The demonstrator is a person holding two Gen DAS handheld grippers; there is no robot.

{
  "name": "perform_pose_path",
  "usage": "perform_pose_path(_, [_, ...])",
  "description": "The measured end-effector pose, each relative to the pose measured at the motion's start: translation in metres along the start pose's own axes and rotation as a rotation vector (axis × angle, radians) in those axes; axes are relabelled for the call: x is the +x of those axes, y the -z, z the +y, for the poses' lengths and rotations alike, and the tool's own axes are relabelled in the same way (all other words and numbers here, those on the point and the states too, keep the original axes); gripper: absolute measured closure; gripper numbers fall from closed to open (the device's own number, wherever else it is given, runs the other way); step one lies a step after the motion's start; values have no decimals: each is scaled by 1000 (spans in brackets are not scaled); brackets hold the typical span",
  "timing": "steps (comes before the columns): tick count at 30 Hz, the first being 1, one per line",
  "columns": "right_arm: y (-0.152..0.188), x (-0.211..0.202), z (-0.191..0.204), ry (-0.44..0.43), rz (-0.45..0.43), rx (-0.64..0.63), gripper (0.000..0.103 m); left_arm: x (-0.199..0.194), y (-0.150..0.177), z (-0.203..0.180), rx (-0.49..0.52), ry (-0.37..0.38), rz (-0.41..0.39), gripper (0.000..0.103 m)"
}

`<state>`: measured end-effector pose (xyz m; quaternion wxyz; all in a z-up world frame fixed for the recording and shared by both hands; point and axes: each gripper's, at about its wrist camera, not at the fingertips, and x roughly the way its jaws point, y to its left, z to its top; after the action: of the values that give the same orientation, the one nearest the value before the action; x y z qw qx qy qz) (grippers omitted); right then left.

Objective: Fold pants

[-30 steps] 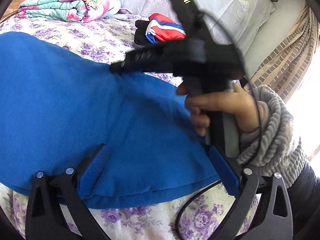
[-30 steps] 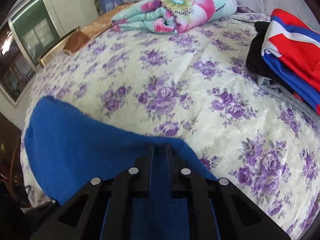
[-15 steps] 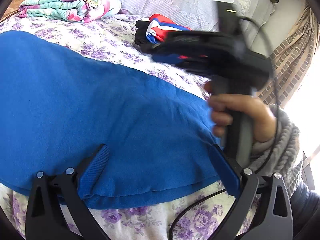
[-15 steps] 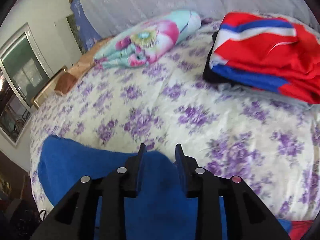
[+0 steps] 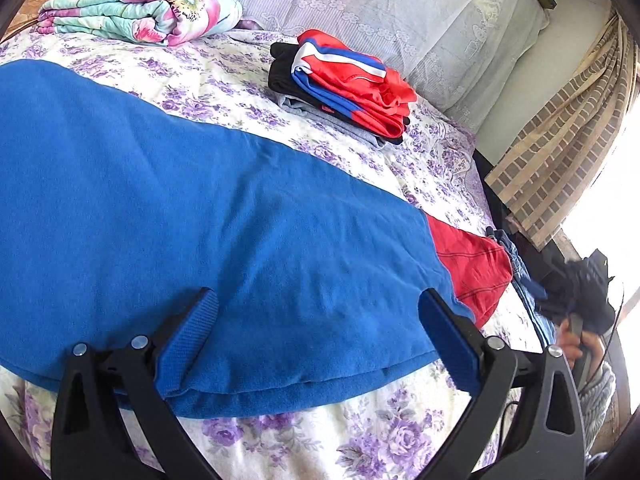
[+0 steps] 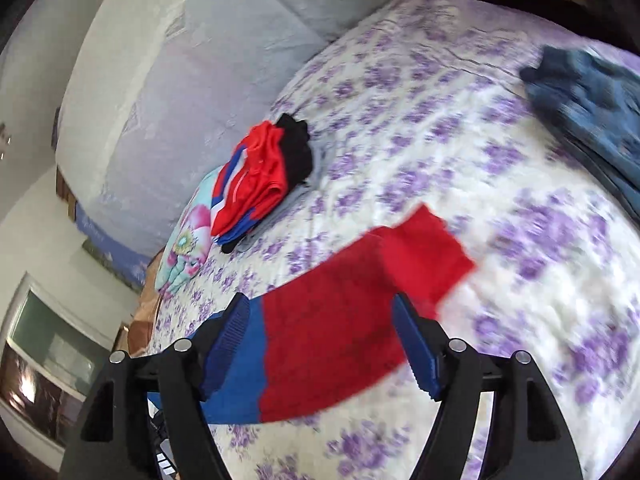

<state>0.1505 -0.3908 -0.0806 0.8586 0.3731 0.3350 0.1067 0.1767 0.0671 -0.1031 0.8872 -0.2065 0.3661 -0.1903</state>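
Note:
Blue pants (image 5: 180, 208) lie spread flat across the floral bed, with a red end section (image 5: 472, 264) at the right. My left gripper (image 5: 316, 312) is open and hovers over the near edge of the pants, holding nothing. My right gripper (image 6: 320, 320) is open and empty, raised over the red end (image 6: 360, 312) of the pants, where the blue part (image 6: 236, 380) begins. In the left wrist view the right gripper (image 5: 576, 300) shows blurred at the far right, off the bed edge.
A folded stack of red, blue and black clothes (image 5: 344, 84) sits at the back of the bed (image 5: 320, 448). A rolled floral blanket (image 5: 136, 12) lies at the back left. Blue jeans (image 6: 592, 92) lie near the bed's right edge. Curtains (image 5: 560, 152) hang at right.
My right gripper let go of the blue pants, opened, and swung away to the right end. The pants now lie flat. The left gripper stayed in place.

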Motion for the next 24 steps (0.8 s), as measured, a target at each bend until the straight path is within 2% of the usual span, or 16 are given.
perform_pose_path(4, [1, 18, -38, 0, 46, 112, 28, 1, -1, 1, 0, 0, 0, 5])
perform_pose_path(10, [-12, 43, -49, -81, 23, 162, 30, 1, -2, 1, -1, 1, -2, 5])
perform_pose_path(12, [-15, 52, -53, -66, 23, 163, 47, 1, -1, 1, -1, 2, -3, 5])
perform_pose_path(15, [-16, 60, -62, -87, 20, 159, 64, 1, -1, 1, -1, 1, -3, 5])
perform_pose_path(17, [-16, 61, -60, -94, 13, 139, 65, 1, -1, 1, -1, 1, -3, 5])
perform_pose_path(20, [-15, 59, -57, -122, -9, 127, 77, 1, -1, 1, -3, 1, -5, 5])
perform_pose_path(24, [-11, 37, -27, -74, -94, 8, 81, -3, 0, 2, -11, 13, -14, 5])
